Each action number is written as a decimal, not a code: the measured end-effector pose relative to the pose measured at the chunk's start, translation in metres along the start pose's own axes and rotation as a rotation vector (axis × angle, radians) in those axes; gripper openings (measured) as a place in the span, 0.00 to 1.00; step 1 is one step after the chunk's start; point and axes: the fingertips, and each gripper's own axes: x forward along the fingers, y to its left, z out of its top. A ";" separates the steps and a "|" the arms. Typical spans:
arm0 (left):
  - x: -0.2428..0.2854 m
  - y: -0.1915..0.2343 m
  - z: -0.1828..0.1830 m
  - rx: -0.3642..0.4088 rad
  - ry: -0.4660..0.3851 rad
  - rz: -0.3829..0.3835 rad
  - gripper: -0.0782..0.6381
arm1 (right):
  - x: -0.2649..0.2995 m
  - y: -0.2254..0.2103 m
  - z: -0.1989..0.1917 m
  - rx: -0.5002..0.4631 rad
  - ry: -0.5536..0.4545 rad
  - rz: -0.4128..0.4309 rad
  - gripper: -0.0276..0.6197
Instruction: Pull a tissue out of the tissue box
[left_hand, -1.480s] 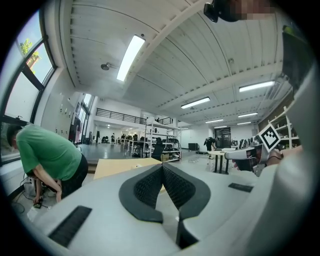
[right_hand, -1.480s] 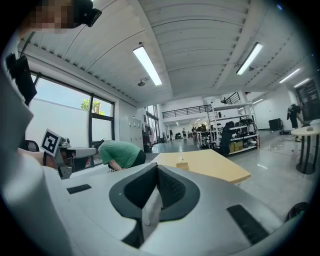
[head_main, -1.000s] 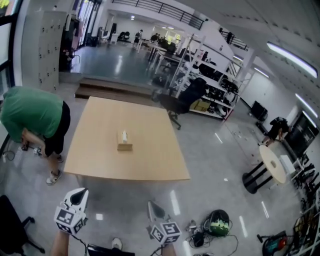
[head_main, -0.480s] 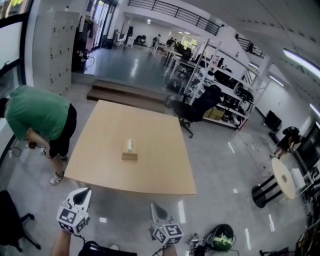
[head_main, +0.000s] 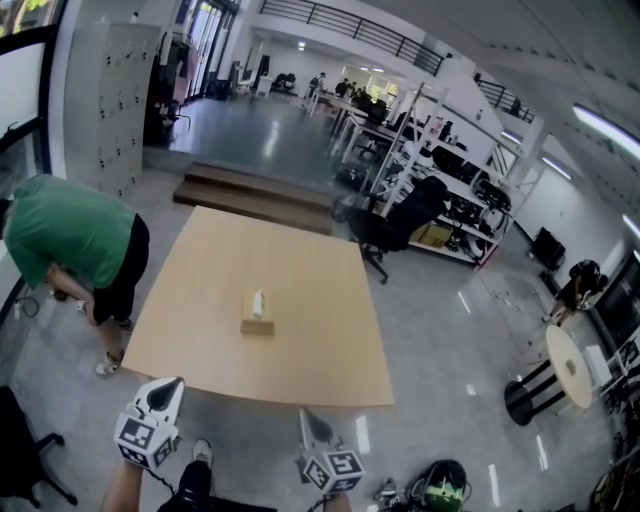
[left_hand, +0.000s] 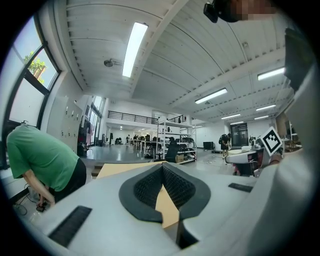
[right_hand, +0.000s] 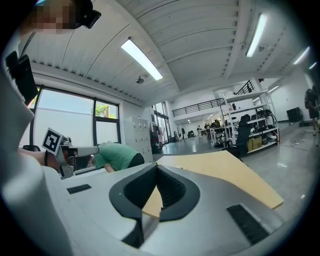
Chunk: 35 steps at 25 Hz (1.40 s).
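**Jaws shut on nothing, table ahead**

Head view: my left gripper (head_main: 162, 386) and right gripper (head_main: 312, 421) hang over grey floor (head_main: 450, 330), short of the wooden table (head_main: 310, 330). The tissue box (head_main: 257, 320) sits mid-table, well ahead of both tips.

Left gripper view: my pads meet, with the tabletop beyond.

Right gripper view: my pads are together, the table is ahead-right, and shelving (right_hand: 250, 131) stands far behind.
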 end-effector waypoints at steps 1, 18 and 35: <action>0.007 0.000 0.000 0.001 -0.002 -0.002 0.12 | 0.004 -0.005 0.002 -0.003 -0.005 0.000 0.05; 0.142 0.074 0.015 0.004 0.011 -0.072 0.12 | 0.149 -0.055 0.034 -0.008 0.010 -0.038 0.05; 0.244 0.148 0.018 0.006 0.024 -0.094 0.12 | 0.266 -0.081 0.065 -0.021 0.011 -0.040 0.05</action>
